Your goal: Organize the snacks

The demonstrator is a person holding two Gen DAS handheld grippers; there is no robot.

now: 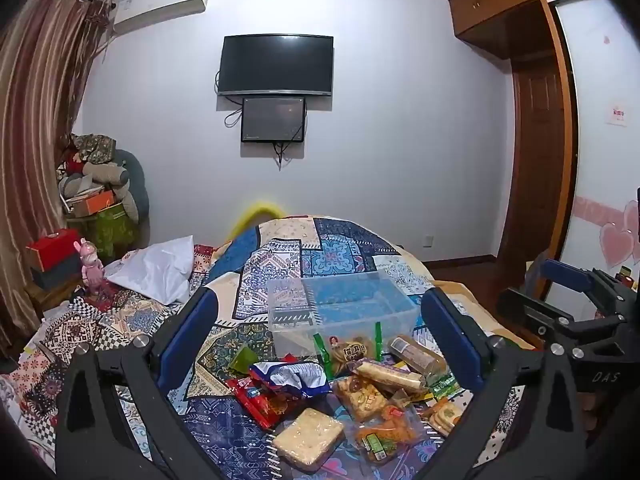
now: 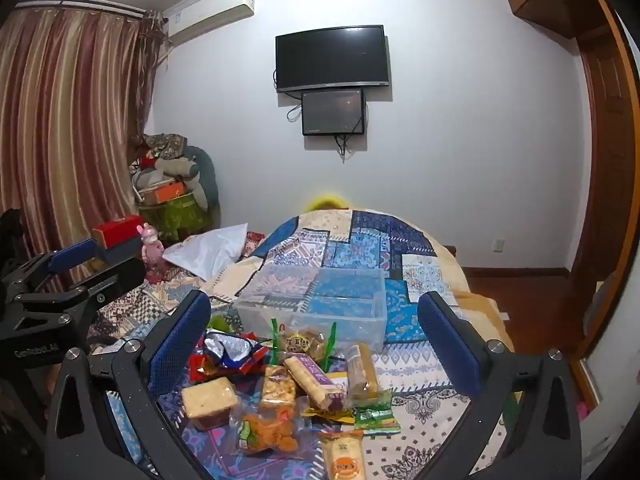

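A pile of wrapped snacks point(image 1: 348, 396) lies on the patterned bedspread, also in the right wrist view point(image 2: 292, 396). It includes a square pale cake point(image 1: 308, 438), a red packet point(image 1: 264, 398), a long purple-wrapped bar point(image 2: 314, 380) and an orange crisp pack point(image 2: 266, 432). Behind the pile stands an empty clear plastic box point(image 1: 340, 312), also in the right wrist view point(image 2: 316, 304). My left gripper point(image 1: 320, 332) is open above the pile, holding nothing. My right gripper point(image 2: 316, 330) is open above the pile, holding nothing.
A white pillow point(image 1: 156, 268) lies at the bed's left. A pink rabbit toy point(image 1: 92, 266) and red box point(image 1: 52, 248) stand on the nightstand. Piled clutter point(image 1: 100, 184) sits by the curtain. A TV point(image 1: 276, 64) hangs on the far wall. A wooden door point(image 1: 536, 160) is right.
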